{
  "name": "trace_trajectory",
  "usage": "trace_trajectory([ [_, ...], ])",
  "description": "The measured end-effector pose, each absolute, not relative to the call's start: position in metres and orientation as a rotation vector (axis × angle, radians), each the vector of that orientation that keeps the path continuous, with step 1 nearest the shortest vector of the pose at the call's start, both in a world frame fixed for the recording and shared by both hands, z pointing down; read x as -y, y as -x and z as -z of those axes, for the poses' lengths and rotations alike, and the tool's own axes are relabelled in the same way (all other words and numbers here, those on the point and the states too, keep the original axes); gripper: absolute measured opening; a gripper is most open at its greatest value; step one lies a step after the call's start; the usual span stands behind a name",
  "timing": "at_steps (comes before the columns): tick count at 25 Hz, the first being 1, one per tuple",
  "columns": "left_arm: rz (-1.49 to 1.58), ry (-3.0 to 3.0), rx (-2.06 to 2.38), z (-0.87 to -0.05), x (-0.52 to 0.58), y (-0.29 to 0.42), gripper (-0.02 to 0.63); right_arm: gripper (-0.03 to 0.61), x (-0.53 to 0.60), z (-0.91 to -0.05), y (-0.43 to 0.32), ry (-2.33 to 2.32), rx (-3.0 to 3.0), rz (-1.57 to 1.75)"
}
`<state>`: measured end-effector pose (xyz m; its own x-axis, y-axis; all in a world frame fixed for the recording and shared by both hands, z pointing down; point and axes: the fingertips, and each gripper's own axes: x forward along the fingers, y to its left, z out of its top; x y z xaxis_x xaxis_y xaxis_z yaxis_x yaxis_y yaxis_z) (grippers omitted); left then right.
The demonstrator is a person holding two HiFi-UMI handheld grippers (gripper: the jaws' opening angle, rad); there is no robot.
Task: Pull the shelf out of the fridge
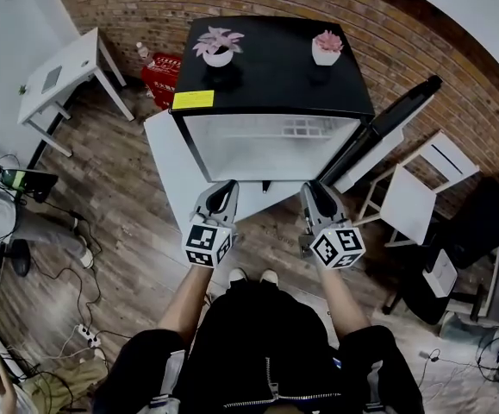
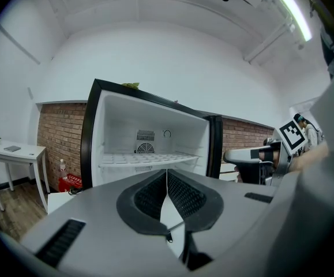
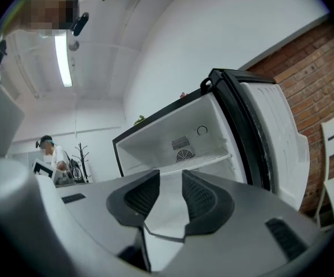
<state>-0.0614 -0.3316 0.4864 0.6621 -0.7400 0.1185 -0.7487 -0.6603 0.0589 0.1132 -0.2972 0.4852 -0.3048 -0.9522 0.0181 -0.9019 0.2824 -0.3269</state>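
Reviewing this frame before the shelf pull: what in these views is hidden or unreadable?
- Fridge interior below the shelf: left gripper view, covered by the left hand-held gripper body.
- Shelf's side supports: both gripper views, too small to tell.
- Most of the shelf: head view, hidden under the fridge top; only a patch of grid shows.
- Yellow label on the fridge top: head view, print too small to read.

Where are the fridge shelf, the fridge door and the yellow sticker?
shelf [image 2: 148,158], left gripper view, its top surface near the front edge.
door [image 3: 273,134], right gripper view, its white inner panel.
yellow sticker [image 1: 193,100], head view, its middle.
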Motion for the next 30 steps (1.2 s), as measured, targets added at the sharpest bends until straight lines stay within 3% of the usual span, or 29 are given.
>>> trace_trajectory([
  [2, -0.130, -2.762, 1.246, -0.489, 0.332, 0.062, 0.023, 0.131, 0.296, -0.487, -0.115, 1.709, -2.323, 0.461],
  [17, -0.152, -2.701, 1.305, -0.497, 0.331, 0.086, 0.023, 0.132, 0.341, -0.515, -0.130, 1.420, -1.847, 0.999],
  [30, -0.150, -2.642, 1.383, -0.502, 0.336, 0.116, 0.023, 0.130, 0.415, -0.522, -0.144, 1.305, -1.554, 1.116],
])
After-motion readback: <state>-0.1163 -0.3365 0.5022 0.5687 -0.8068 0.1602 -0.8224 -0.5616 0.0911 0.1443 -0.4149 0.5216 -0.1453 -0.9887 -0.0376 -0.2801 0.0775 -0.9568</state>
